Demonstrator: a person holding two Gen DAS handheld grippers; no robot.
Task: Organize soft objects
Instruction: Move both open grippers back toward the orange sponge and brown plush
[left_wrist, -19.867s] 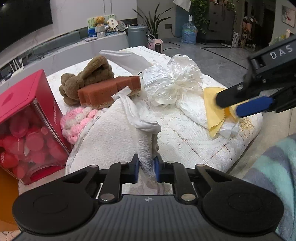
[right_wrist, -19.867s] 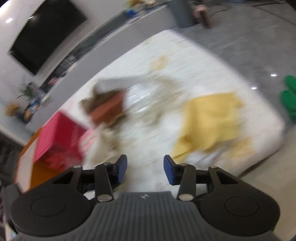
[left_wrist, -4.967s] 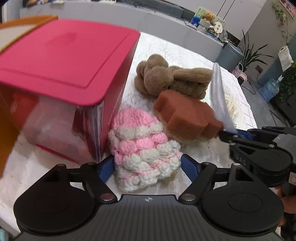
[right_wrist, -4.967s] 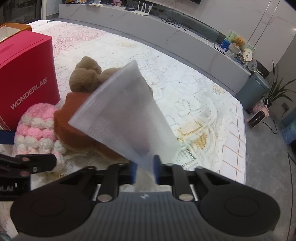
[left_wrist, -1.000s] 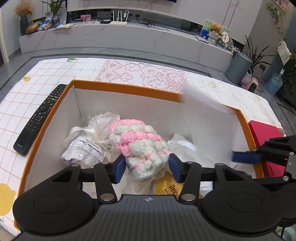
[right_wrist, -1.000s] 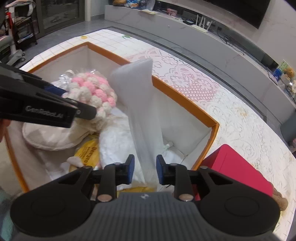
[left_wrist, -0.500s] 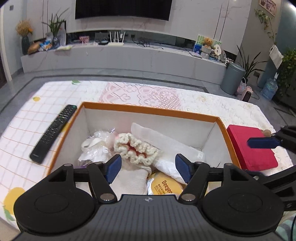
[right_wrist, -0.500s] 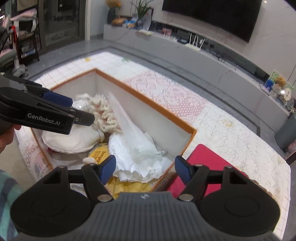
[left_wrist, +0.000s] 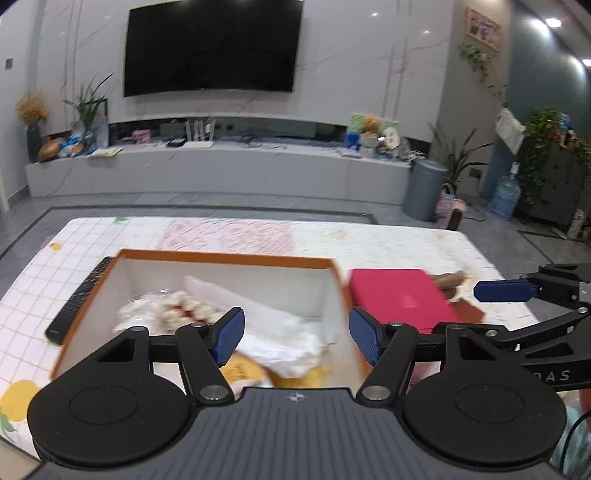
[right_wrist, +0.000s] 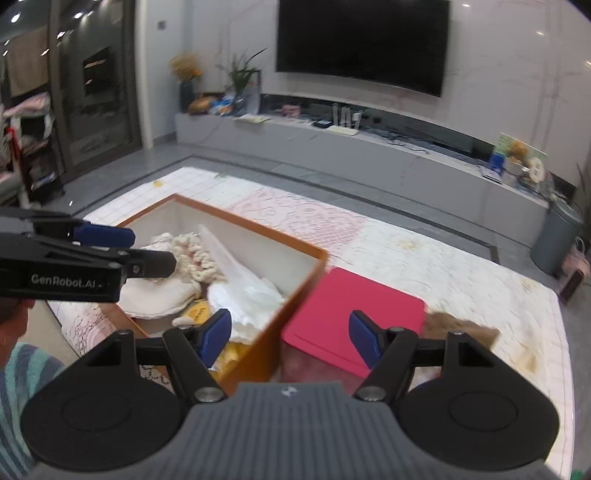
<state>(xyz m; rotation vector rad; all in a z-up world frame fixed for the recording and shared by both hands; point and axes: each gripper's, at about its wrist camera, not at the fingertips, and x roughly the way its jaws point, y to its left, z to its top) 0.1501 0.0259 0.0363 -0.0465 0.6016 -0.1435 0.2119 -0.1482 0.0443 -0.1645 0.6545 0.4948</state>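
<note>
Next items — brown plush toy (right_wrist: 458, 326) + rust-brown sponge (left_wrist: 467, 308), lower right of both views, beyond the red box (right_wrist: 354, 317); blurred, so ID approx. Right gripper (right_wrist: 290, 338) nearer, jaws wide, nothing between. Left gripper (left_wrist: 295, 338) likewise wide, empty. Orange box (left_wrist: 229, 256), centre-left, holds crocheted hat (right_wrist: 194, 254), white cloth (right_wrist: 236, 273), white bags, yellow packet. Remote (left_wrist: 79, 299) lies outside, left of it.

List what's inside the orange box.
Orange box holds a crocheted piece, white sheet, white cloth and yellow packet. Anything underneath is covered.
</note>
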